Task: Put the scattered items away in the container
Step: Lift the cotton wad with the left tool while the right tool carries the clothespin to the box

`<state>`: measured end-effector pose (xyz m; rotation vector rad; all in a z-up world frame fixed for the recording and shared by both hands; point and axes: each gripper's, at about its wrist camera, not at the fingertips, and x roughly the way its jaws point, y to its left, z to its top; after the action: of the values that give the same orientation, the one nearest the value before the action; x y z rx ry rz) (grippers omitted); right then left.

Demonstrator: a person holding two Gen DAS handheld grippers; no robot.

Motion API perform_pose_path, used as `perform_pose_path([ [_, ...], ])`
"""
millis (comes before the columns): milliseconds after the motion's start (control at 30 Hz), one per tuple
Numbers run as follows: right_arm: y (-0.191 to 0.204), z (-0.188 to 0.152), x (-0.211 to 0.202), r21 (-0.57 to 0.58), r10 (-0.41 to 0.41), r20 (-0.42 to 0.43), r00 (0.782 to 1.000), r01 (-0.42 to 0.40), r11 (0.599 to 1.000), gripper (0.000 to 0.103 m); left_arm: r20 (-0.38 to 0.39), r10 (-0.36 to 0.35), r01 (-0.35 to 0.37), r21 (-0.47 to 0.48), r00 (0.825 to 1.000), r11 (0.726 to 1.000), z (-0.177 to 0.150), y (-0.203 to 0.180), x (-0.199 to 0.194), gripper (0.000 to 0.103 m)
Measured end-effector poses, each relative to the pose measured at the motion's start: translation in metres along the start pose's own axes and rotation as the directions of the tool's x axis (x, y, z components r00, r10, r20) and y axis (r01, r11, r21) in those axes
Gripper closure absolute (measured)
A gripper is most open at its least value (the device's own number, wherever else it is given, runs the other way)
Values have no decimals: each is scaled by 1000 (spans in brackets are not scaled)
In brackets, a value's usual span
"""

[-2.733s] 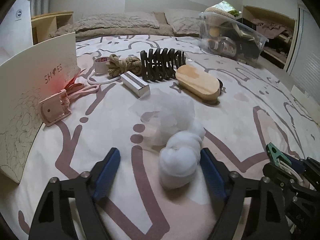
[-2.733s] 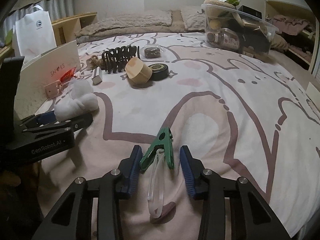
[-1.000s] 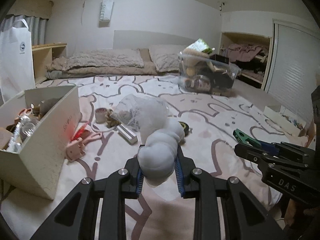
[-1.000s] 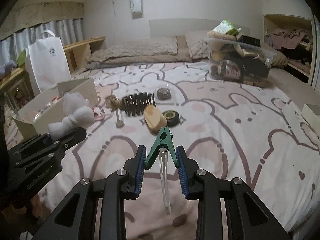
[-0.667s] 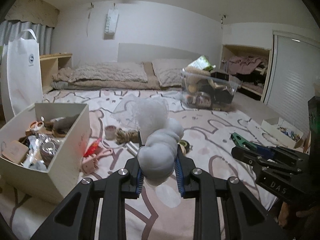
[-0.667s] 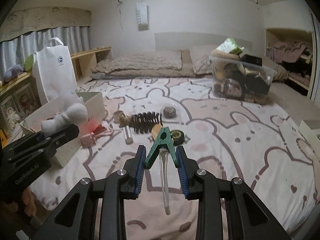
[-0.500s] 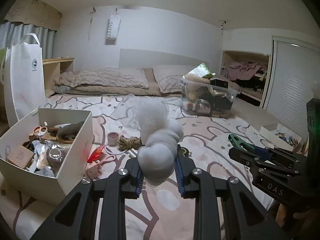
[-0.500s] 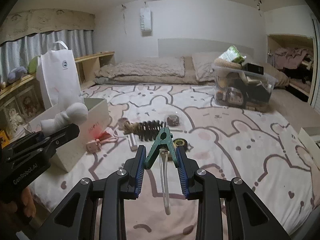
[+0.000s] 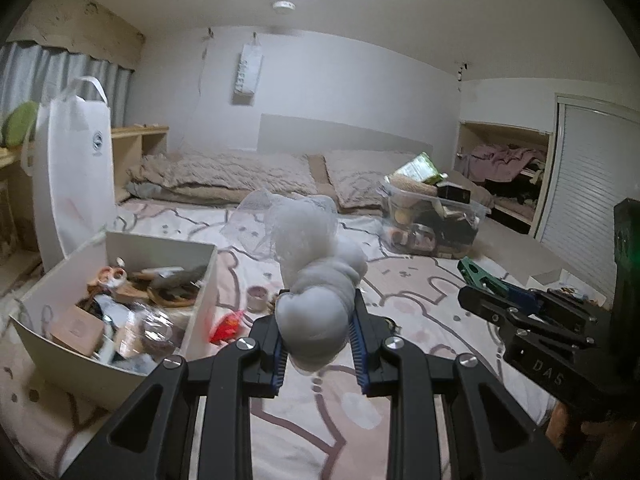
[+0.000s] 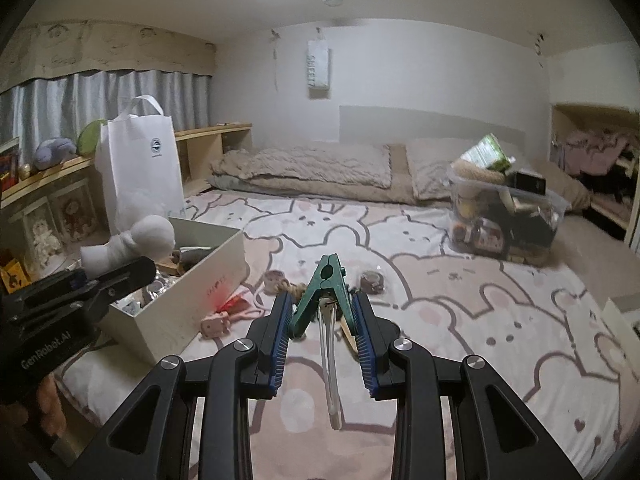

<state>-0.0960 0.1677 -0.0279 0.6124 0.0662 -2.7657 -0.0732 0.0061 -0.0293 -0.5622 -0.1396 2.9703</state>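
Both grippers loaded and up in the air above the bed!

Our left gripper (image 9: 319, 344) is clamped on the white mesh pouf (image 9: 320, 300), its blue pads squeezing the bunched end while the netting fans out above. Our right gripper (image 10: 323, 332) pinches the green clip (image 10: 325, 286) between its pads, a clear loop dangling below it. The white box (image 9: 200, 300) sits on the bedspread (image 10: 480, 320) to our left, open-topped and already stuffed with odds and ends; in the right wrist view the pouf hangs right at the box's near corner. Beside the box on the bedspread lie a pink gadget (image 10: 216, 326), a red item (image 9: 226, 326) and a tape roll (image 9: 256, 298). A clear bin (image 10: 508, 220) stands well apart, far right.
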Motion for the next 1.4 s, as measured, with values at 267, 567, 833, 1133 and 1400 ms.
perform_pose_path([
  [267,16,25,8,12,86,42,995,-87,996,72,37,66,-66,-17,997,998,16,35,-9,77],
  [567,39,47,28,25,174,51,983,-175,984,72,66,150,-149,-21,987,989,28,78,-19,76],
  [833,59,70,45,3,222,61,973,-222,975,72,88,209,-206,-42,974,978,47,118,-21,76],
  [1133,84,87,71,-25,285,44,957,-285,958,72,94,249,-243,-70,964,968,59,158,-15,76],
  [1400,106,96,96,-36,338,16,941,-337,941,72,61,256,-251,-90,965,964,61,187,0,76],
])
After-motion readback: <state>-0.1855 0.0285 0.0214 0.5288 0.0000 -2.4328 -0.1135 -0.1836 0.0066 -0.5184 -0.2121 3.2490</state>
